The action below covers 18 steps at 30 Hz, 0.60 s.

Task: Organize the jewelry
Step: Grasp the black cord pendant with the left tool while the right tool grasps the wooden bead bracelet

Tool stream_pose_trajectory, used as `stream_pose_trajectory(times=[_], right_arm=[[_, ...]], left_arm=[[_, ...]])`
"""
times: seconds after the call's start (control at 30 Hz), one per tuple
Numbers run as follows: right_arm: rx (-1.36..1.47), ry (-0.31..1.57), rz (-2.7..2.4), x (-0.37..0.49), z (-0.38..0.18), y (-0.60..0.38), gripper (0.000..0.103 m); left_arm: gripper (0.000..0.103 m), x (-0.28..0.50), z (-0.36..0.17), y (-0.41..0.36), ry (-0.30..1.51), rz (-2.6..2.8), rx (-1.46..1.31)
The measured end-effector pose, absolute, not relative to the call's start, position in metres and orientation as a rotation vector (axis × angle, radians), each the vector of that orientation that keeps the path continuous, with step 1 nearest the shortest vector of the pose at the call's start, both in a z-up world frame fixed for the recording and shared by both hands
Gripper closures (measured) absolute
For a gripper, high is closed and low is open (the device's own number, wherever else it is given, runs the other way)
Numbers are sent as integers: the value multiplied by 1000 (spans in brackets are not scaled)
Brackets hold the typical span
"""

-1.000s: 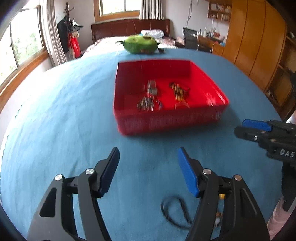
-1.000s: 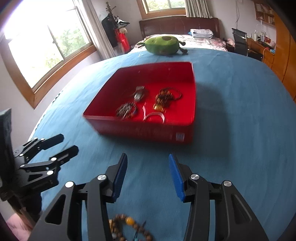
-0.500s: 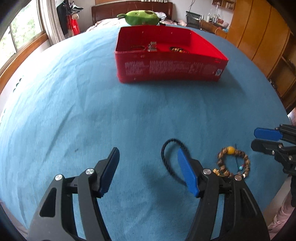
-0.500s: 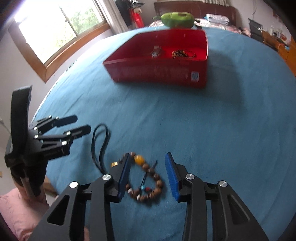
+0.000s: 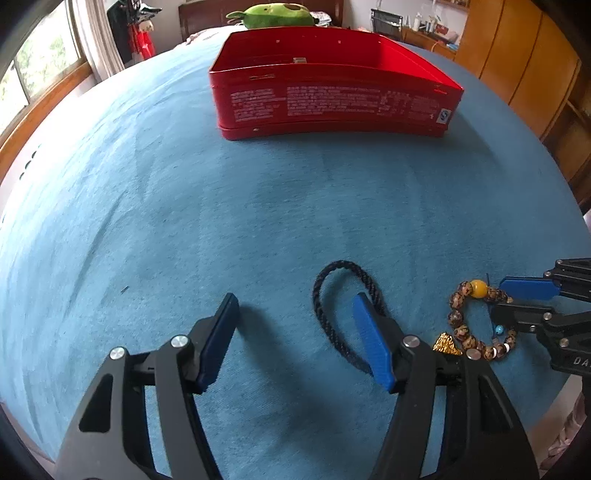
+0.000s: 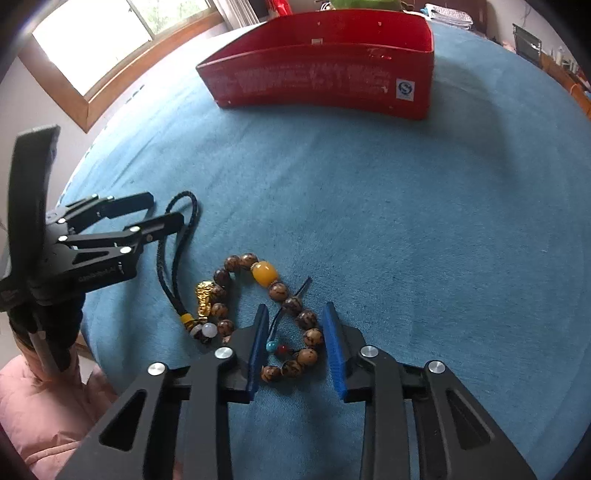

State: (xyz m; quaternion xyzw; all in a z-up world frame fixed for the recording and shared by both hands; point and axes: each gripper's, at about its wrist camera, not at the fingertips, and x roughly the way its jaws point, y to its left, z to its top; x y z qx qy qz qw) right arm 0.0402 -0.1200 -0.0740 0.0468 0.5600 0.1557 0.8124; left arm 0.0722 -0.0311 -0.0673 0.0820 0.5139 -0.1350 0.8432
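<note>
blue cloth surface (image 5: 258, 206): covers the whole work area, rounded by the lens. red box (image 5: 332, 96): open-topped, white print on its near wall, standing at the far middle of the cloth, well apart from both tools; its contents cannot be made out from this low angle. green plush toy (image 5: 273, 15): beyond the box, far edge. left gripper (image 5: 295, 328): near left, blue-padded jaws standing wide and closing slightly, nothing pressed between them; its right finger lies over the near part of the cord loop. right gripper (image 6: 295, 343): near right, jaws closing, straddling the right-hand arc of the bracelet; the pads stand just beside the beads, not yet pressing. black braided cord (image 6: 173, 258): a long loop lying flat on the cloth at the near left, ending in a gold charm (image 6: 204, 298) and a few small beads, touching the bracelet. brown bead bracelet (image 6: 306, 317): a ring of mottled brown beads with one large yellow bead (image 6: 264, 273) at its far side and small blue and red beads on a dark thread inside, lying flat on the near cloth.
</note>
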Motion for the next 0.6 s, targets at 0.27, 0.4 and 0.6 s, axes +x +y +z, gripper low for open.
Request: stream_pose_trajectory(times=[0.27,0.4,0.6], right_arm=[[51,1187,328,41,-75,-106,89],[89,1174,304,50,-71,-117,91],[149,1154,213,72,-68,-144,92]], left_arm=[[101,70,-66,-44,1077,-340,182],[101,82,-65,-41,1048,-305,186],[101,122,-61,-7,1016,-154,146]])
